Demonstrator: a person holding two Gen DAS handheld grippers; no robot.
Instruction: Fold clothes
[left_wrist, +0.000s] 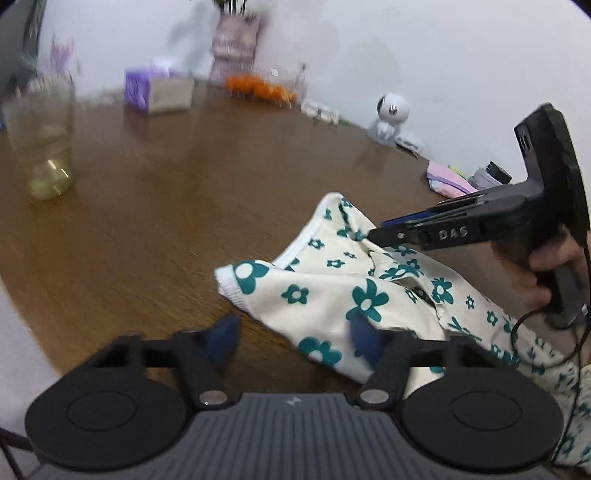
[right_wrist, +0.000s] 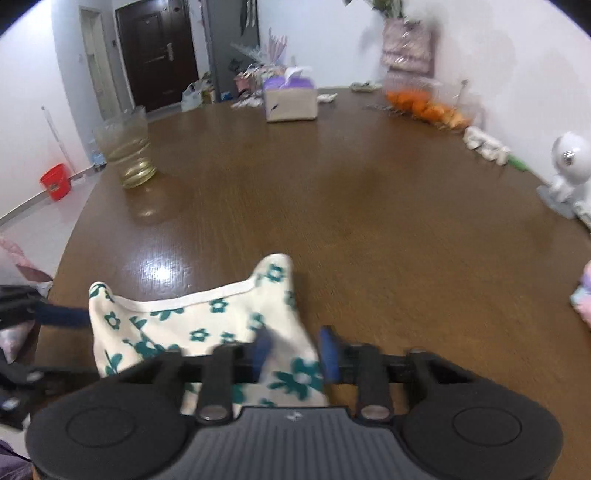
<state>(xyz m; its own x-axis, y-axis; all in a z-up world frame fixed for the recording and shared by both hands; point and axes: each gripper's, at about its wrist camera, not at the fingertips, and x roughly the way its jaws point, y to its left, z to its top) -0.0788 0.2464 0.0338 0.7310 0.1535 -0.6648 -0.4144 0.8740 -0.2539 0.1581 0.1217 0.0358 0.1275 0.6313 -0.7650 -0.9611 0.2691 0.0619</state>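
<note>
Both my grippers at the flowered garment on the brown table

My left gripper (left_wrist: 295, 341) is spread wide, its right pad over the cream garment (left_wrist: 332, 295) lying at lower right of the frame. My right gripper (right_wrist: 295, 350) is spread too, with cloth lying between its blue pads (right_wrist: 328, 354). The table (right_wrist: 369, 203) fills the middle; a glass jar (right_wrist: 127, 147) stands at upper left.
</note>
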